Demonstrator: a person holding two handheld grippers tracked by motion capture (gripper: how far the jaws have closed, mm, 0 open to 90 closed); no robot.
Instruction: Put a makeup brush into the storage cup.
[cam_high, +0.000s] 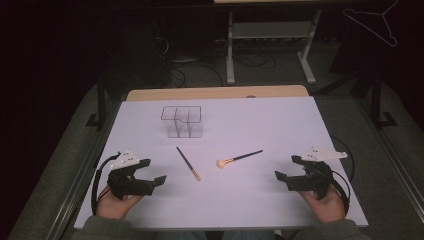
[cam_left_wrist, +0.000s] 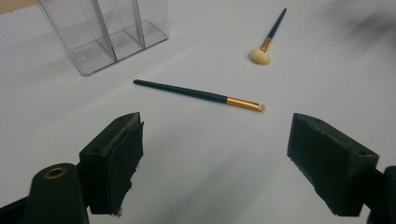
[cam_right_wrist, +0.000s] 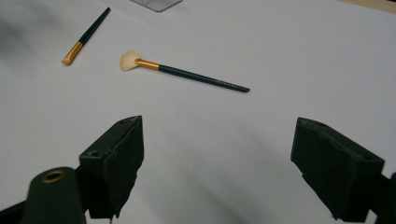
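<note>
Brushes untouched — nothing stowed yet.
Thin brush and fan brush lie loose near the empty organizer; left gripper and right gripper both gape, holding nothing — 2 pickups left.

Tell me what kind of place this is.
Probably a dim lab or workshop: a white-topped table with two makeup brushes, bare floor strewn with cables behind it, and a white metal bench frame.

Left tongs agape, empty; right tongs likewise.
</note>
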